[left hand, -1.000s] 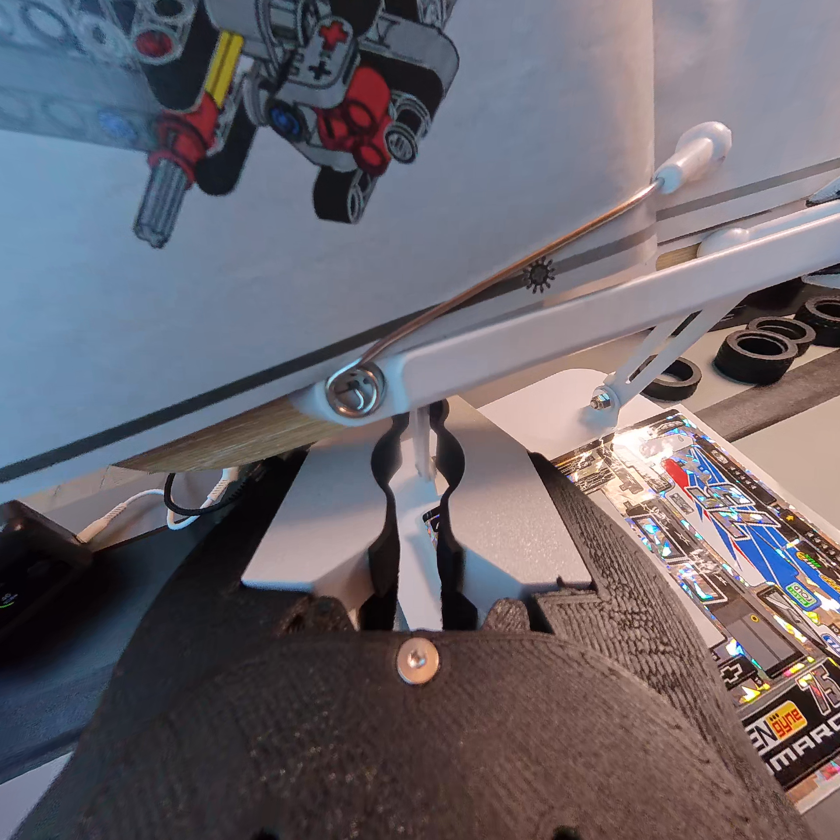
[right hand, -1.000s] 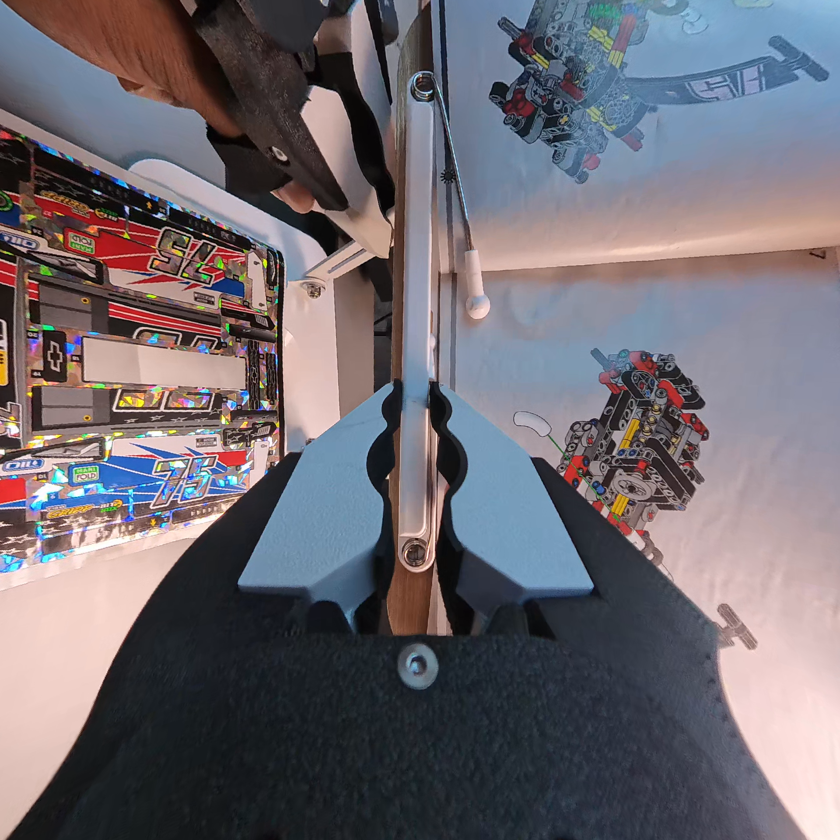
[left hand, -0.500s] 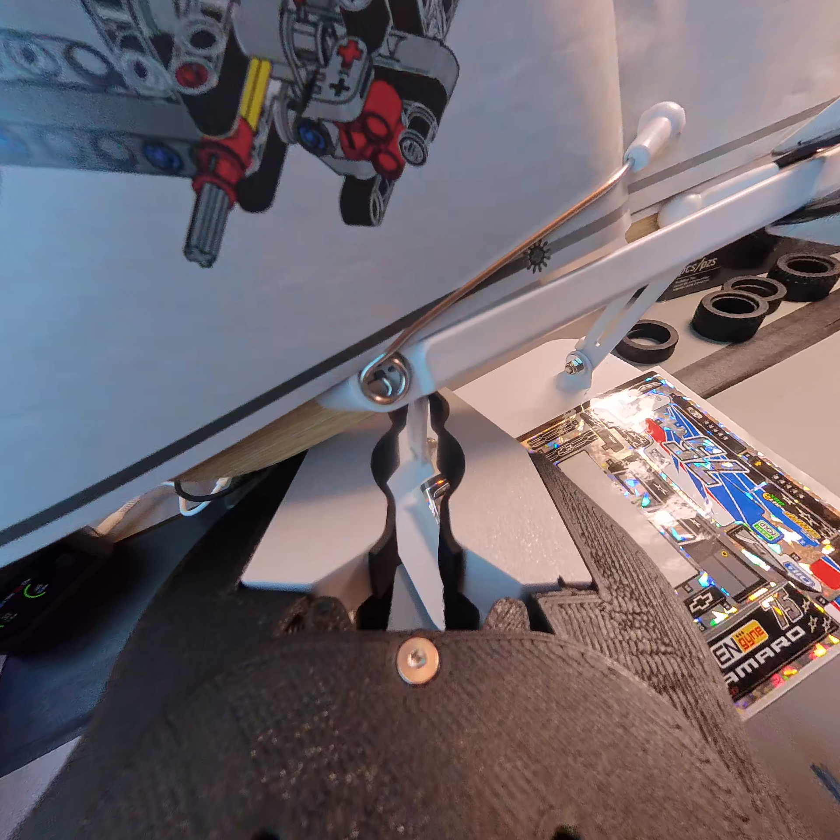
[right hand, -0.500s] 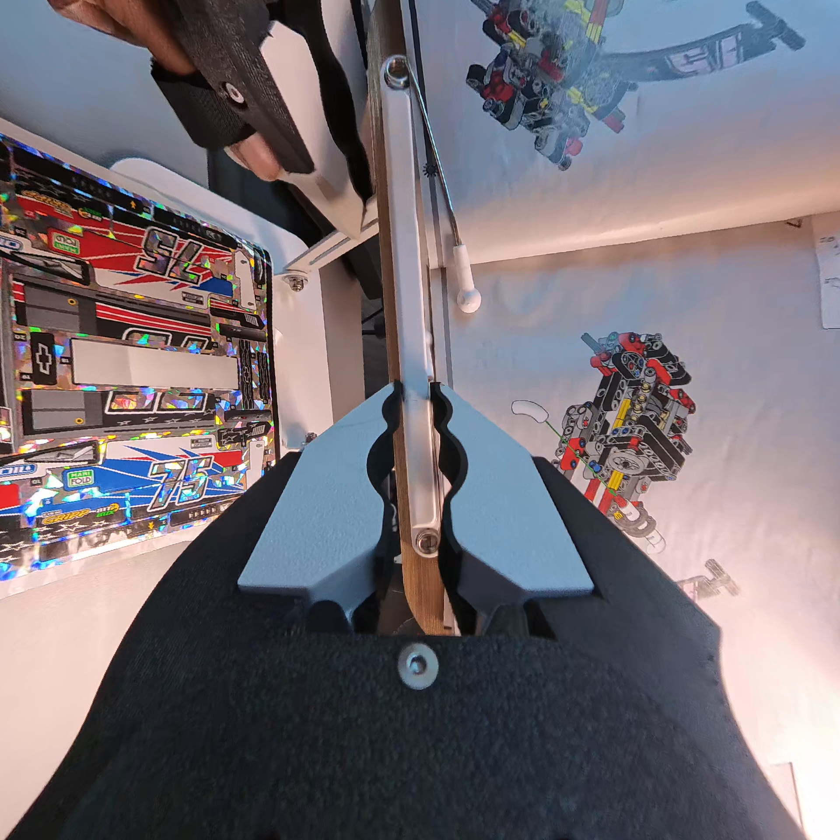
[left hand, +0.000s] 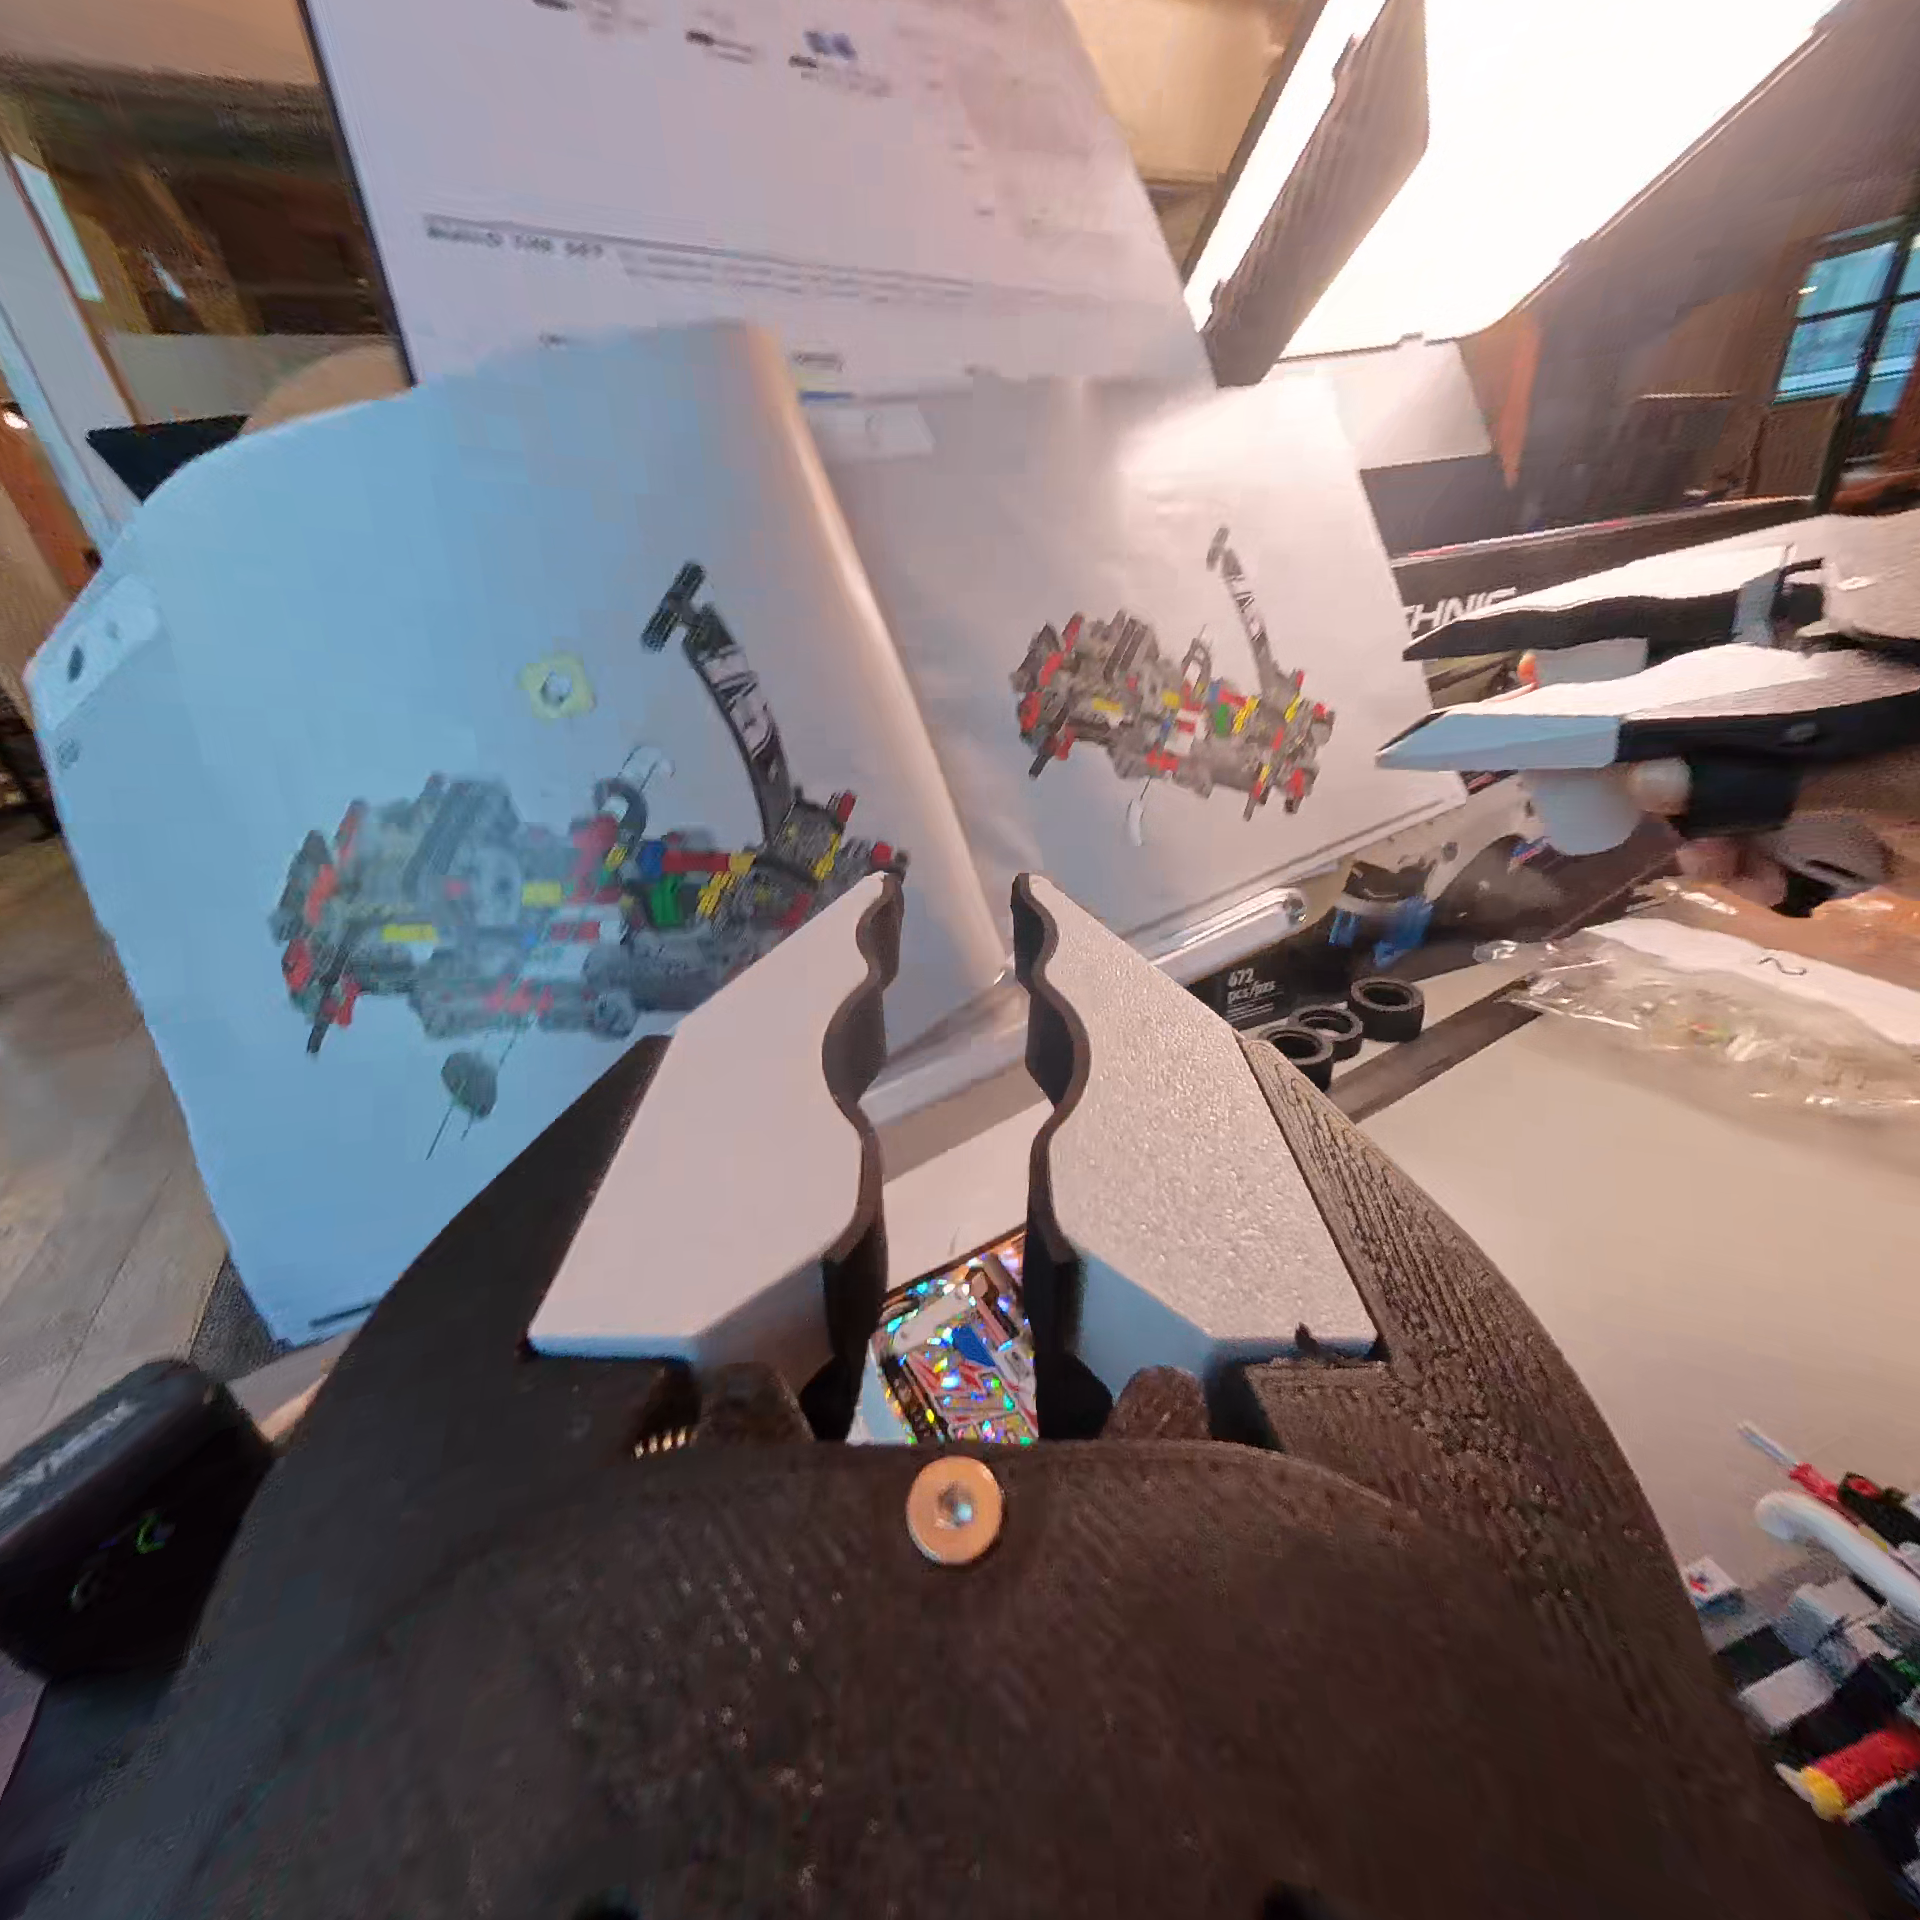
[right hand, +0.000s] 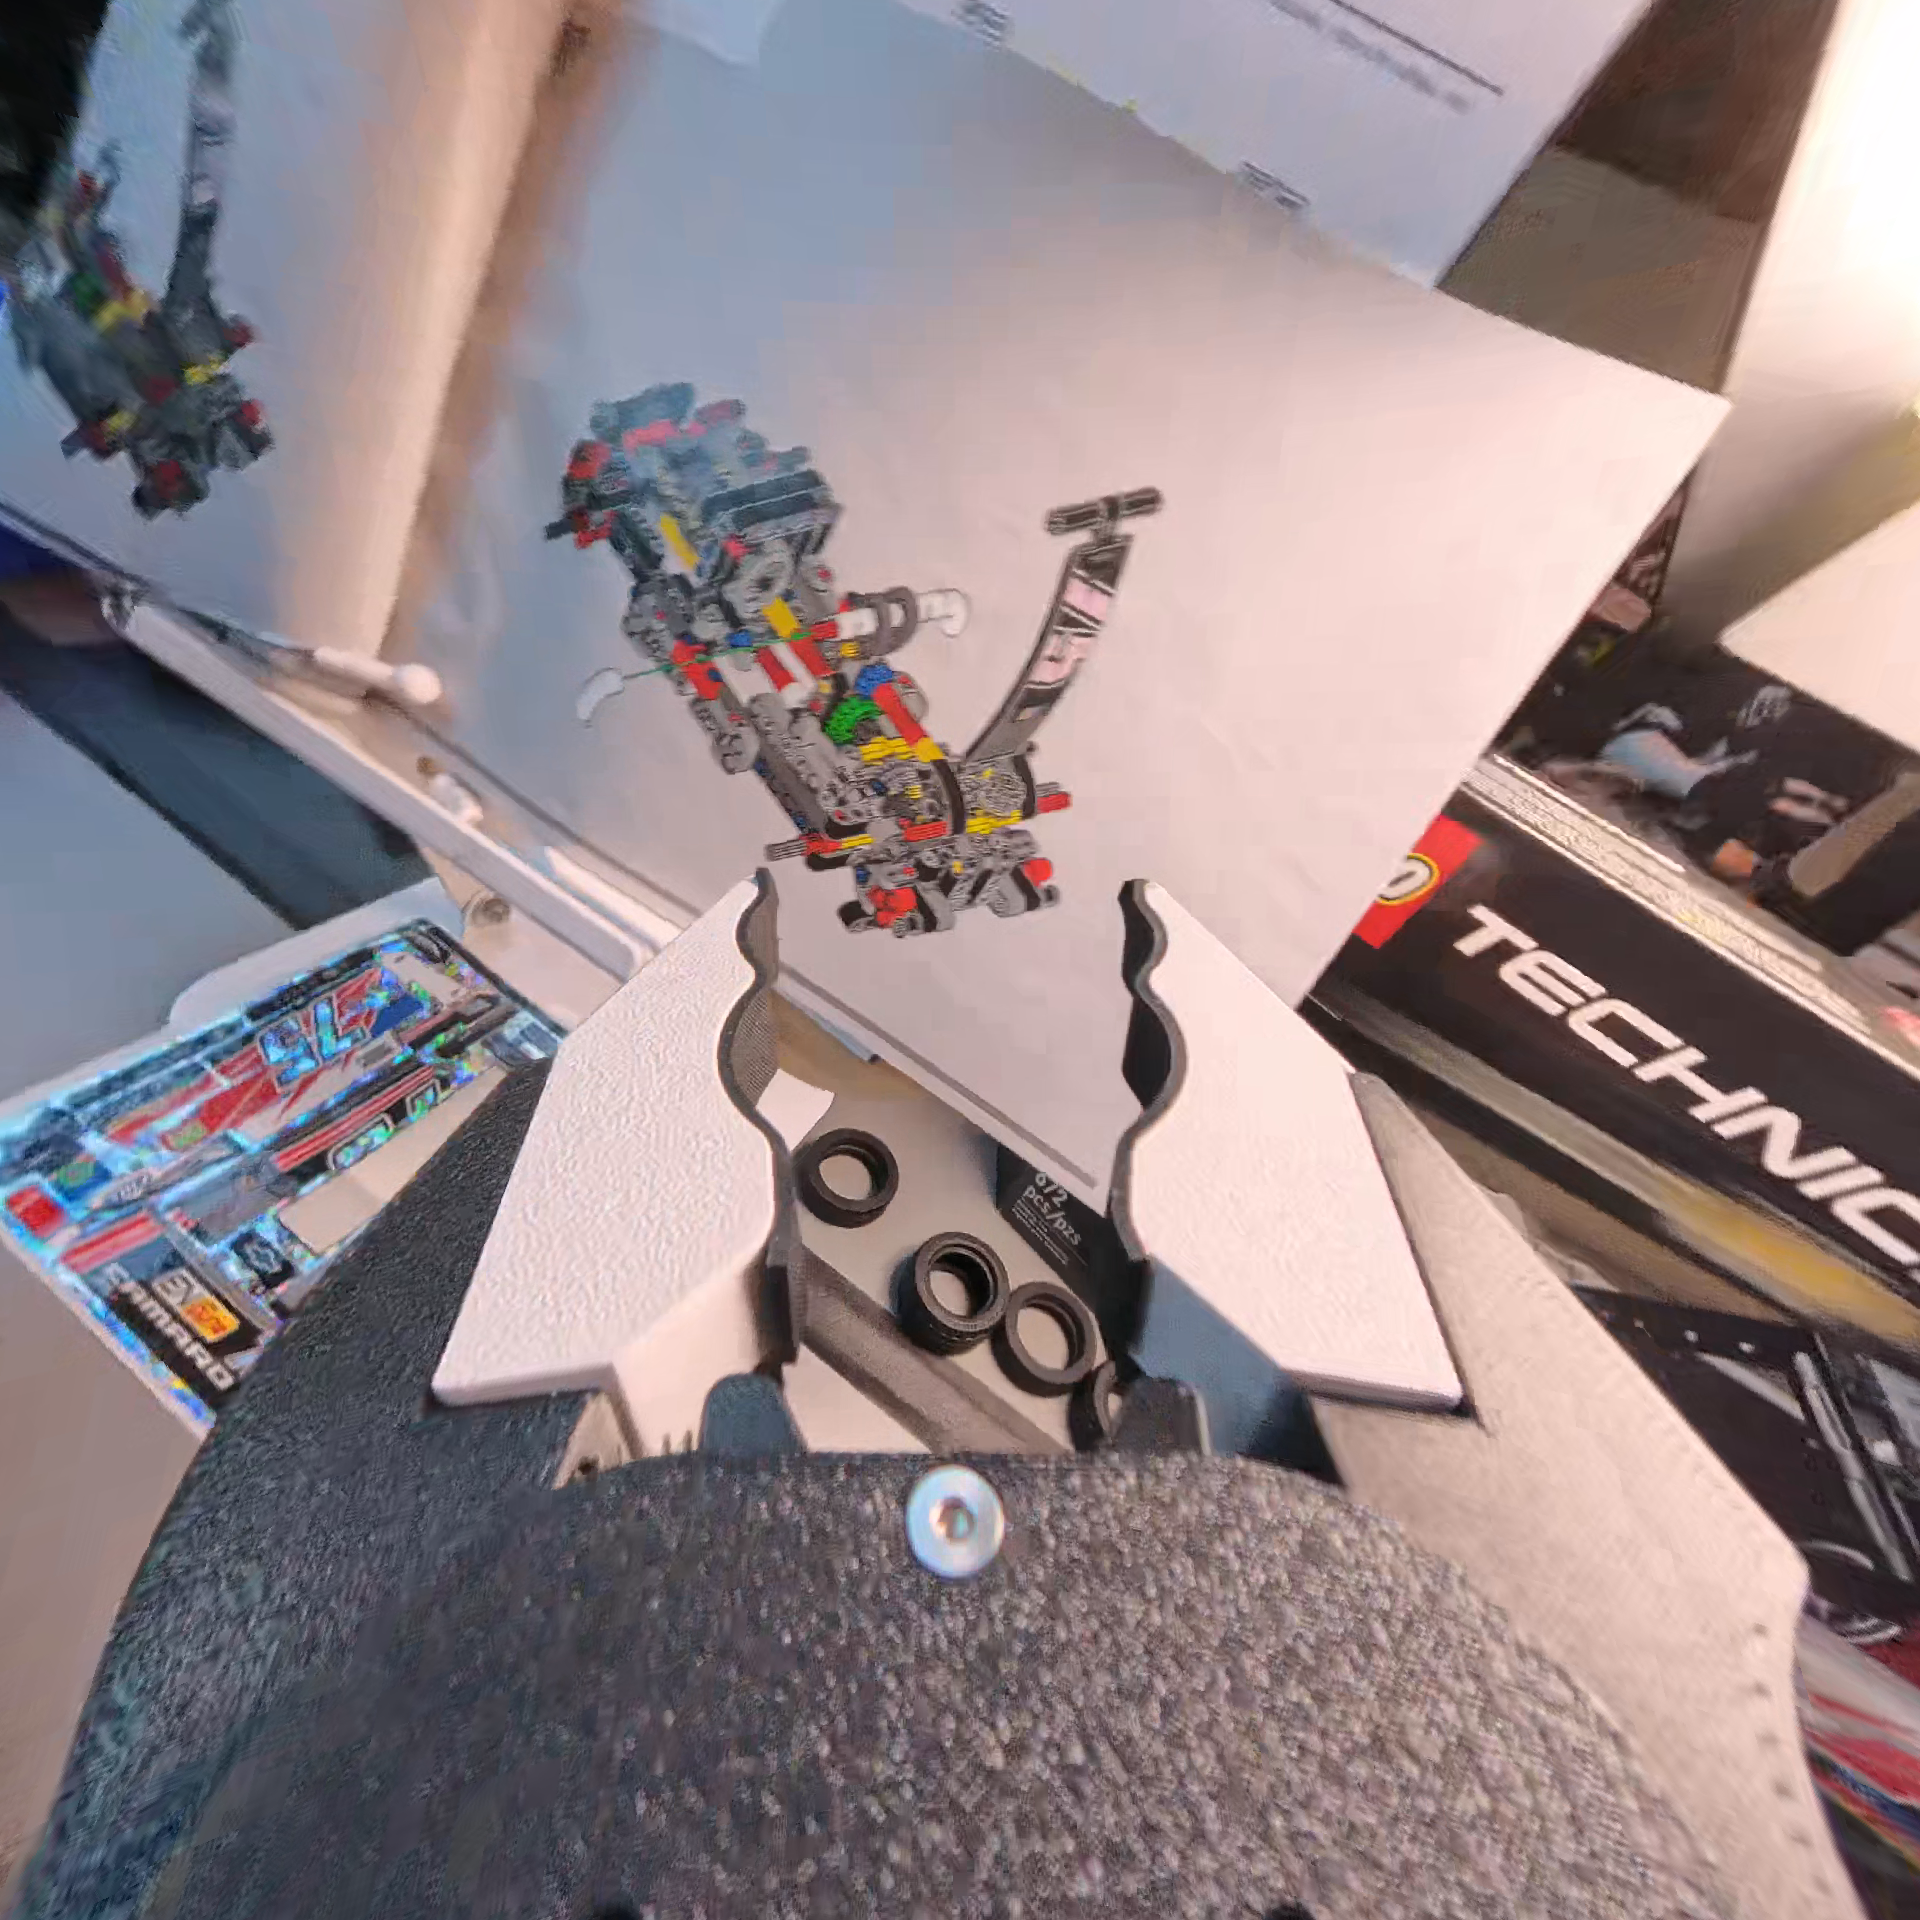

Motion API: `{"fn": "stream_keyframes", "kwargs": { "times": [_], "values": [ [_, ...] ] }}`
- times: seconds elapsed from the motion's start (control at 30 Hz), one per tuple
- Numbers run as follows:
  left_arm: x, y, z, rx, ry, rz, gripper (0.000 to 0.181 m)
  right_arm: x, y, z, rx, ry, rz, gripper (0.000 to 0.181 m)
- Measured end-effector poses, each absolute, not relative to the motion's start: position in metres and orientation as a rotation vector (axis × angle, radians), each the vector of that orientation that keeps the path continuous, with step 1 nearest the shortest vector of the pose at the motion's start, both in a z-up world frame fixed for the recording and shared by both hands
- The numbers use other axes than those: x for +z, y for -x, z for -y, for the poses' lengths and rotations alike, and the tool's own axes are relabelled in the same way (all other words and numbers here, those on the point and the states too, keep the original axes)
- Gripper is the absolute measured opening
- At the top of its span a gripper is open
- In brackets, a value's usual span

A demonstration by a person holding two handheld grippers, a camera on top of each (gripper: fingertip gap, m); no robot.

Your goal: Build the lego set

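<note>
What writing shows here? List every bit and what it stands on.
I won't copy writing; these bear it.
Black box: large white lettering, red logo.
Sticker sheet: numbers and logos.
Black panel behind the tyres: small white print.
White sheet: lines too blurred to read.
Booklet: pictures, no legible text.

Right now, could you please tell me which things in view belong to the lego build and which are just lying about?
For the build:
instruction booklet
black tyres
sticker sheet
set box
loose lego parts

Lying about:
black device
clear plastic bag
</note>
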State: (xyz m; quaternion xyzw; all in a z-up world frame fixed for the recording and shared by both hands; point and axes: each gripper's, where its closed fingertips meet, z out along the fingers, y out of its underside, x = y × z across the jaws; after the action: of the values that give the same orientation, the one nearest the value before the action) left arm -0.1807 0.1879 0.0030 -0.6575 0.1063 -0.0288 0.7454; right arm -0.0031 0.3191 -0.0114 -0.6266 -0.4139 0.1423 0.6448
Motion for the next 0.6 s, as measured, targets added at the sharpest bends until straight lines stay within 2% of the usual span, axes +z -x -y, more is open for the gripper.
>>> {"fn": "stream_keyframes", "kwargs": {
  "times": [0.1,0.2,0.3,0.37,0.5,0.6],
  "values": [
    [0.014,0.169,-0.214,-0.079,1.508,-0.286,0.023,-0.006,-0.001,-0.336,0.325,1.507,0.851,0.079],
    [-0.01,0.183,-0.248,0.037,1.656,-0.286,0.022,0.0,0.004,-0.348,0.259,1.559,0.817,0.092],
    [-0.013,0.198,-0.258,0.083,1.639,-0.269,0.0,0.004,0.01,-0.359,0.23,1.617,0.787,0.102],
    [-0.012,0.199,-0.255,0.044,1.628,-0.256,0.0,0.0,0.015,-0.364,0.24,1.672,0.785,0.107],
    [-0.013,0.209,-0.243,0.006,1.607,-0.206,0.011,-0.007,0.025,-0.367,0.193,1.689,0.807,0.112],
    [-0.012,0.22,-0.235,0.001,1.593,-0.174,0.022,-0.009,0.028,-0.368,0.193,1.689,0.792,0.109]
  ]
}}
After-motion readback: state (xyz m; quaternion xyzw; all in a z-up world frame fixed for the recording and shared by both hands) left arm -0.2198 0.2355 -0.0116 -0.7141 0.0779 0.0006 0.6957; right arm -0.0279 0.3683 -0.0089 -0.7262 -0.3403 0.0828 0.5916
